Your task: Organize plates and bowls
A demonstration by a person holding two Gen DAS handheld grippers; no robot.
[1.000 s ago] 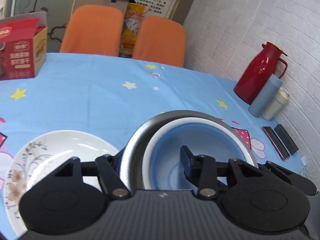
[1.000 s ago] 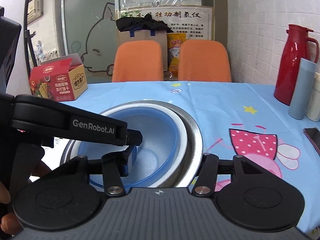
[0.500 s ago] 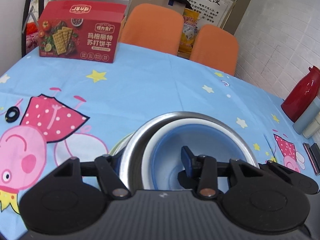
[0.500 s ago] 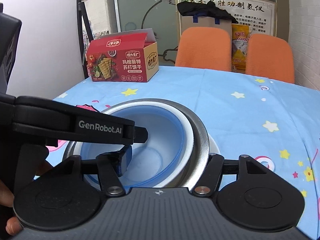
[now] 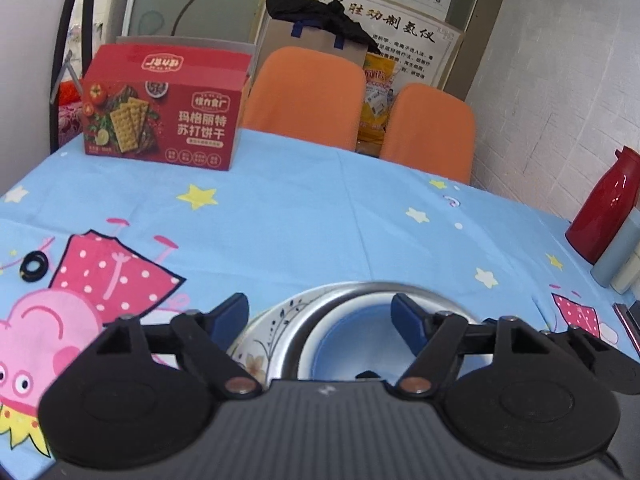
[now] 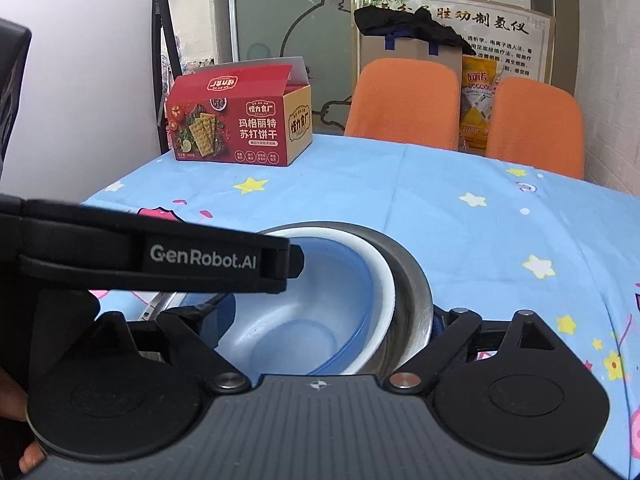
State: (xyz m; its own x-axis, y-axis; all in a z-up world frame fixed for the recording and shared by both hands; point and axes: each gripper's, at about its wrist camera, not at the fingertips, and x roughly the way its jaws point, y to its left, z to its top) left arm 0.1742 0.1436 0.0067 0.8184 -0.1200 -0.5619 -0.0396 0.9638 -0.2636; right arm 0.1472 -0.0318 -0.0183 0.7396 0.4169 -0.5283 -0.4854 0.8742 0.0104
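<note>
A steel bowl [image 5: 298, 326] holds a white bowl [image 6: 382, 292] and a blue bowl [image 5: 352, 340] nested inside it. The stack rests on a white floral plate [image 5: 258, 334] on the blue tablecloth. My left gripper [image 5: 320, 316] is open, its blue-padded fingers spread above the near left rim of the stack. My right gripper [image 6: 332, 320] is shut on the right rim of the stack, one finger inside the blue bowl [image 6: 320, 320] and one outside the steel bowl [image 6: 414, 288]. The left gripper's arm [image 6: 160, 258] crosses the right wrist view.
A red cracker box [image 5: 160, 120] stands at the far left of the table. Two orange chairs [image 5: 304, 96] are behind the table. A red thermos [image 5: 604, 208] and grey cups [image 5: 618, 252] stand at the right edge. A small black ring [image 5: 34, 266] lies at the left.
The bowl stack was carried left and set down on the floral plate. My left gripper has opened and let go of the rim. The right gripper still grips the stack.
</note>
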